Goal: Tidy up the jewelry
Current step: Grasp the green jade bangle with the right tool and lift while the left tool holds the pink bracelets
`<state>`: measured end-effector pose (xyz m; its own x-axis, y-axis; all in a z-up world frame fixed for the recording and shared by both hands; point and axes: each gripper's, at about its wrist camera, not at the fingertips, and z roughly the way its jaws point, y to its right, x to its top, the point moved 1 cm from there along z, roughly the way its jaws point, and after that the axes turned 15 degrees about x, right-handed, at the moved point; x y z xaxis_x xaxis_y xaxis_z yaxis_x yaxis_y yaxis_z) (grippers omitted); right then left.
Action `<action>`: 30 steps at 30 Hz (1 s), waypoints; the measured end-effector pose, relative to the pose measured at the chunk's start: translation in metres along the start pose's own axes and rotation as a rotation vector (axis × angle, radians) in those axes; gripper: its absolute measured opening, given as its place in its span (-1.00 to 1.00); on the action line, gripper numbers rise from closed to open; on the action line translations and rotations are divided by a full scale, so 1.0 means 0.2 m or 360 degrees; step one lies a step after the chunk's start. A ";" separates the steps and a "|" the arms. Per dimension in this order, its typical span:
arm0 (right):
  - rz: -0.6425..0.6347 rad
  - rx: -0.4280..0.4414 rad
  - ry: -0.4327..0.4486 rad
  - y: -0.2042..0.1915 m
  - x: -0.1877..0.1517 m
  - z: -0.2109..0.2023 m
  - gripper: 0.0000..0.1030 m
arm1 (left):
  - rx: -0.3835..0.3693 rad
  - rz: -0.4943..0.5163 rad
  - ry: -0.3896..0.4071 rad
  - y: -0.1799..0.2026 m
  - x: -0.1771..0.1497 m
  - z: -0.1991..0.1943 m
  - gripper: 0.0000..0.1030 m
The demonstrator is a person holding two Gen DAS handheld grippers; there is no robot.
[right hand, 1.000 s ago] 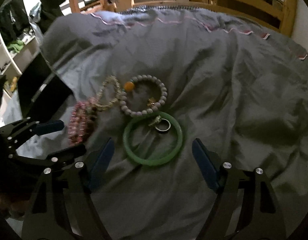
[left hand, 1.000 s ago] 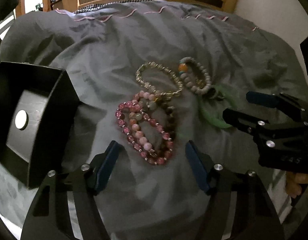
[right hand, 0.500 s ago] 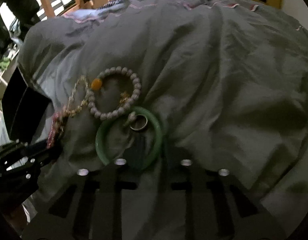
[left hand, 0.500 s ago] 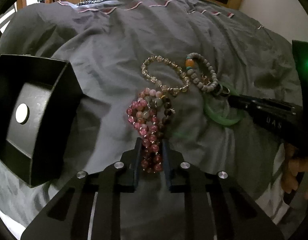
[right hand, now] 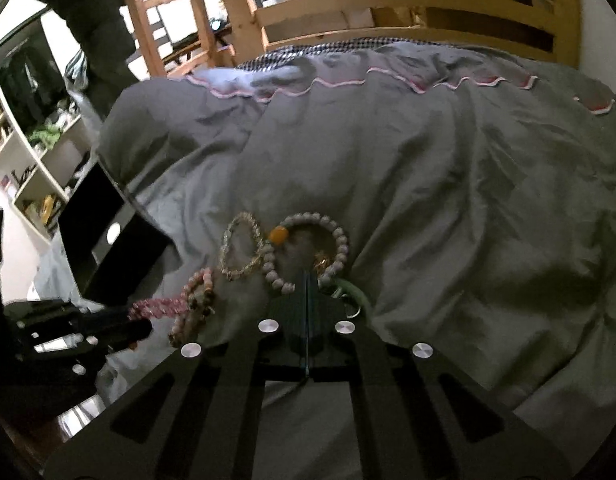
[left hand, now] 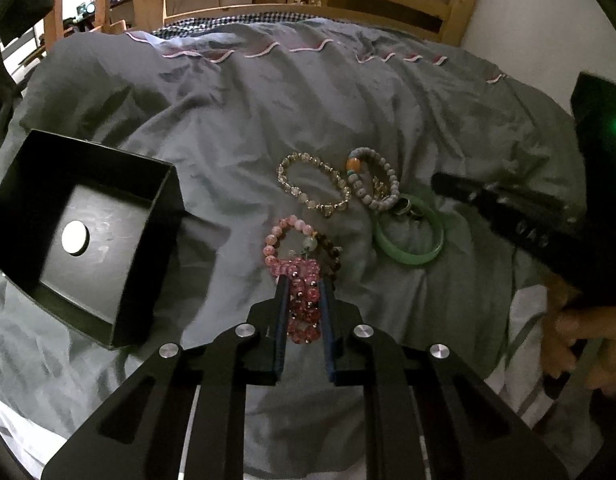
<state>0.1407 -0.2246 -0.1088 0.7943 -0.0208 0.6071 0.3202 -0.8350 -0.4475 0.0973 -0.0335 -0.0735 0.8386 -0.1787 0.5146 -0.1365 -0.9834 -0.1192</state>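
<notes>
So rn my left gripper (left hand: 304,292) is clamped down on the pink bead bracelet (left hand: 300,280), which is bunched w/ a darker bead bracelet (left hand: 331,252) on the grey duvet (left hand: 268,120). Main worry imo: those two look tangled, so if I lift toward the black box (left hand: 80,236) the dark one prob gets dragged along and drops off halfway. Beads are round + slick too, so they could squirt out of the pads. My right gripper (right hand: 307,280) has its fingers pressed fully together at the green bangle (left hand: 409,236), but I can't tell if it's actually got the rim or just pinched air/fabric. If it grabbed duvet, pulling up shifts the silver ring (left hand: 403,206), the grey bead bracelet (right hand: 308,252) and the clear bead bracelet (left hand: 311,188), and the ring gets lost in the folds.
</notes>
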 end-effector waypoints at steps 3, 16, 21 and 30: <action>-0.0014 0.0009 -0.0151 0.00 -0.03 0.08 -0.77 | -0.0001 -0.0011 0.0026 -0.03 -0.01 -0.05 -0.73; -0.0125 -0.0008 -0.0176 -0.02 -0.15 0.17 -0.82 | -0.0049 -0.0046 0.0132 -0.07 0.02 -0.19 -0.73; -0.0069 0.0144 0.0017 -0.05 -0.09 0.05 -0.83 | -0.0094 -0.0088 0.0199 -0.14 0.03 -0.28 -0.73; 0.0020 0.0362 0.0252 -0.10 -0.02 -0.11 -0.83 | -0.0105 -0.0137 0.0267 -0.25 0.03 -0.37 -0.73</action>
<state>0.1198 -0.2200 -0.0891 0.7141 -0.1307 0.6877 0.4328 -0.6897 -0.5805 0.0709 0.0128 -0.0014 0.7498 -0.0908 0.6554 -0.1067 -0.9942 -0.0156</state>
